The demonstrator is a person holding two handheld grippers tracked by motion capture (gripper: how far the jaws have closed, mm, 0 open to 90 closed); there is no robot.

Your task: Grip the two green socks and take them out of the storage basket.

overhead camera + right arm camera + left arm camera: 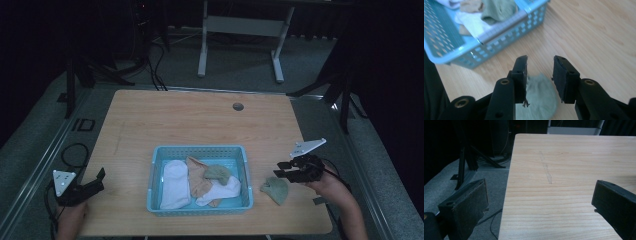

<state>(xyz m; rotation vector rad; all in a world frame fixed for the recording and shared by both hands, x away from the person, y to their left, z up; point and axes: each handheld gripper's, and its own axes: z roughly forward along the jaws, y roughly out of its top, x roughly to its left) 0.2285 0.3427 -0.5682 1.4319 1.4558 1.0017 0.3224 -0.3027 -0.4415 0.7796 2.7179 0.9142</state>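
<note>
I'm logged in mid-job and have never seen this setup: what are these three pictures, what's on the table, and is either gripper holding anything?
A person holds a two-jaw hand tool in each hand; there is no robot arm. The high view looks down on the wooden table. The other two views come from cameras riding on each gripper. A blue basket holds white, tan and green socks. Another green sock lies on the table right of the basket. The right gripper hangs above it, jaws apart and nothing between them. The left gripper is open over bare table near its left edge.
</note>
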